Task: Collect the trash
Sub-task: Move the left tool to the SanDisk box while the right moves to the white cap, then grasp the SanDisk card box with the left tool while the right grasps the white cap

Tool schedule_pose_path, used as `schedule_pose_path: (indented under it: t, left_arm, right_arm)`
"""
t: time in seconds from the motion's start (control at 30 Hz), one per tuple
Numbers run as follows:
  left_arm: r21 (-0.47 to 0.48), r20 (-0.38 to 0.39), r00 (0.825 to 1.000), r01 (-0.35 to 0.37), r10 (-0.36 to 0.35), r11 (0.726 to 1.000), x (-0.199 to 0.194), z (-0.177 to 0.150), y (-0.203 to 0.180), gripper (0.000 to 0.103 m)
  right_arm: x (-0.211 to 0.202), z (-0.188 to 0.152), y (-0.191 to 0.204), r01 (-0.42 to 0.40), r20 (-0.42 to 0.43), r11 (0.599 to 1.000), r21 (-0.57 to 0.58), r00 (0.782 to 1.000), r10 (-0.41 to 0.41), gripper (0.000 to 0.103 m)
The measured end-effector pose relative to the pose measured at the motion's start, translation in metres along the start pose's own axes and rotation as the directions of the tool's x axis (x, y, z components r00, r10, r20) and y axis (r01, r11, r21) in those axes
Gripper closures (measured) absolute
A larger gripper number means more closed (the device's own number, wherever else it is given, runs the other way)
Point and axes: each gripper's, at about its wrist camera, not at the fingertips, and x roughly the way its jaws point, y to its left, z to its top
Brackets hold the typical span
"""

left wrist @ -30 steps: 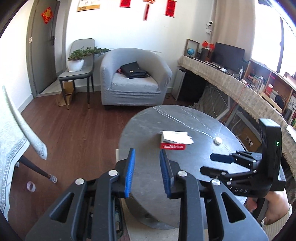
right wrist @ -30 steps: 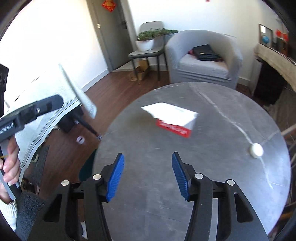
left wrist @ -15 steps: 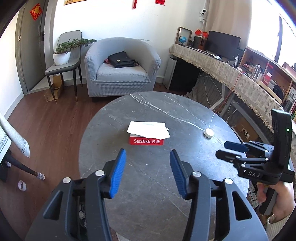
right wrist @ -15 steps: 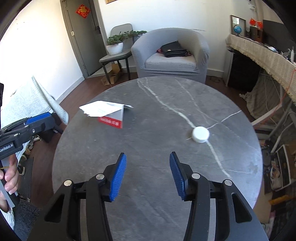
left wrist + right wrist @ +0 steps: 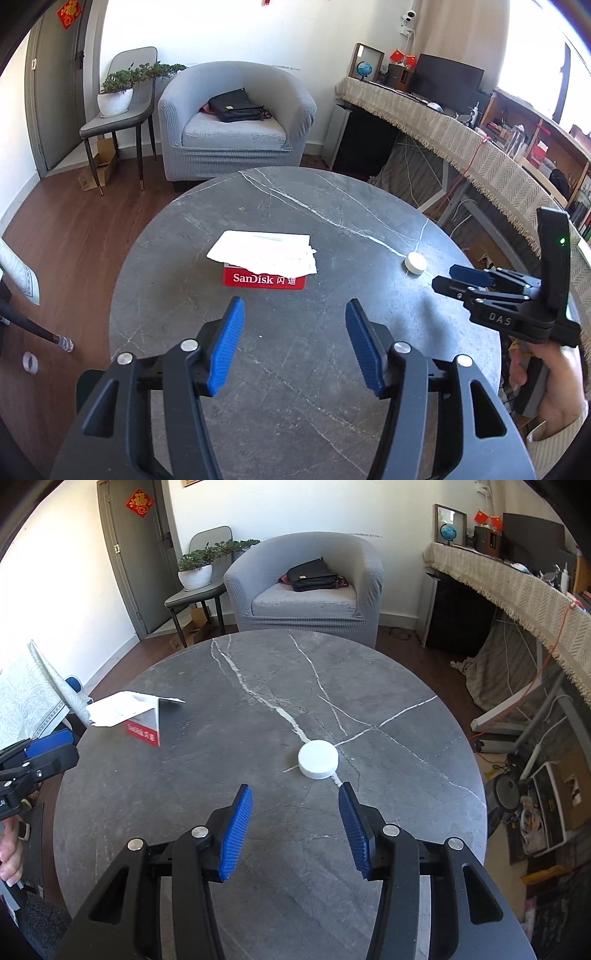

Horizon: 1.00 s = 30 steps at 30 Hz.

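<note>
Cap [image 5: 318,763] just ahead of right tool [image 5: 295,830], half-open, empty | box [image 5: 264,280] ahead of left tool [image 5: 293,347], opening, empty | straddle squarely on counter [image 5: 388,849], then close.

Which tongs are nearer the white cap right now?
Right. The right tongs are just short of the white cap, lined up with it; the left tongs, jaws opening and empty, face the red packet.

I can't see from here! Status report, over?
Left gripper opening, empty, facing red package. Right gripper open, empty, facing white cap. Nothing in the way.
</note>
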Motion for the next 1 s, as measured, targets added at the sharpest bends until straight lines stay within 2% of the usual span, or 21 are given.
schedule_pose_path:
  t: [0.47, 0.53, 0.67, 1.0]
  left_arm:
    - [-0.16, -0.013, 0.998, 0.059, -0.062, 0.985, 0.022, 0.009, 0.014, 0.043]
    - [-0.181, -0.012, 0.998, 0.061, -0.064, 0.982, 0.024, 0.01, 0.016, 0.044]
    - [-0.223, -0.008, 0.997, 0.069, -0.073, 0.972, 0.024, 0.013, 0.024, 0.044]
    - [-0.316, 0.018, 0.995, 0.098, -0.097, 0.944, 0.023, 0.021, 0.039, 0.045]
  right_arm:
    - [0.038, 0.009, -0.01, 0.059, -0.019, 0.998, -0.009, 0.998, -0.059, 0.059]
    - [0.041, 0.012, -0.01, 0.051, -0.016, 0.999, -0.006, 0.999, -0.051, 0.063]
    - [0.047, 0.018, -0.004, 0.089, -0.014, 0.995, -0.041, 0.996, -0.09, 0.073]
    - [0.046, 0.02, 0.004, 0.076, -0.007, 0.996, -0.036, 0.997, -0.076, 0.073]
